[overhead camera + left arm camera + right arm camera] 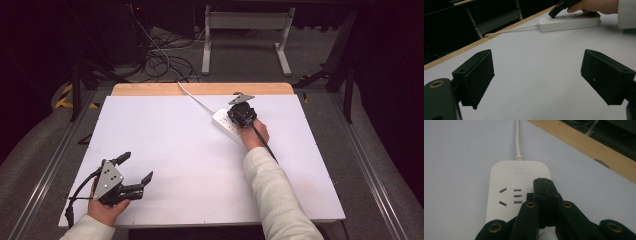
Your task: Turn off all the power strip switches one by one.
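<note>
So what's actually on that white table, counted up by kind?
White power strip, with its white cord: 1
Black hand-held tongs: 2, the left tongs open over bare table, the right tongs shut with their tips over the strip
Total: 3

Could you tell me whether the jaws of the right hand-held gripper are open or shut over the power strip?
Shut. In the right gripper view, the right hand-held gripper has its black jaws pressed together with no gap, their tips over the white power strip.

white table top (175, 150) | wooden far edge (150, 89) | floor cables (165, 62) | white frame legs (245, 22)
</note>
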The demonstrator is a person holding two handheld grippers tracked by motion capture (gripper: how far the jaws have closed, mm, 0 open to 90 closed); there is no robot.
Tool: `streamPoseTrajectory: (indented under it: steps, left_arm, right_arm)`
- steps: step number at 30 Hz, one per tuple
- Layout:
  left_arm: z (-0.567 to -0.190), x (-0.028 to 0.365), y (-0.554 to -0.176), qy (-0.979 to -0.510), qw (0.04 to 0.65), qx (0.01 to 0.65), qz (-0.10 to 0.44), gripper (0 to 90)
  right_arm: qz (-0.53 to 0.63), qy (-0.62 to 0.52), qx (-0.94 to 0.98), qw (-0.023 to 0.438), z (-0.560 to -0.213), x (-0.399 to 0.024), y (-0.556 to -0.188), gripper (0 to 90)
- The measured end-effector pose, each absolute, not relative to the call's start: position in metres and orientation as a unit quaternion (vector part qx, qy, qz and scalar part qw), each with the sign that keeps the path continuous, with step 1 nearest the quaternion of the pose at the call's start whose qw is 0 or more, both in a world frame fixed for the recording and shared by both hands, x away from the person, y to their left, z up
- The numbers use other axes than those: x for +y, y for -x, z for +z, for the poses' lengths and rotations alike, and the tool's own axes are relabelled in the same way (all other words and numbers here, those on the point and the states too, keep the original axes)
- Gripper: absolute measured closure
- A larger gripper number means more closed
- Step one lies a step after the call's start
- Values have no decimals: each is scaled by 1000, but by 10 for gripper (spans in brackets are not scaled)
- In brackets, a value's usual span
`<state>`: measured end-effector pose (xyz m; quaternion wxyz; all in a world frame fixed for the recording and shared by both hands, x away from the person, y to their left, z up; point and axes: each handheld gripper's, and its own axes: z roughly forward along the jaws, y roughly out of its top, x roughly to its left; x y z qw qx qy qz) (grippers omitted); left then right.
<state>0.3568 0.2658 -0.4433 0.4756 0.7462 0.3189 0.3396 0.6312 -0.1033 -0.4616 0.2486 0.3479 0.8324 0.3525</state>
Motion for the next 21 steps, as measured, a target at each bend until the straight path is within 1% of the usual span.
streamPoseTrajectory:
  steps: [21]
  left_arm:
    - [-443,266,-357,-747,475,317,340,122]
  right_arm:
    - [345,-345,834,257,-462,-100,-631,900]
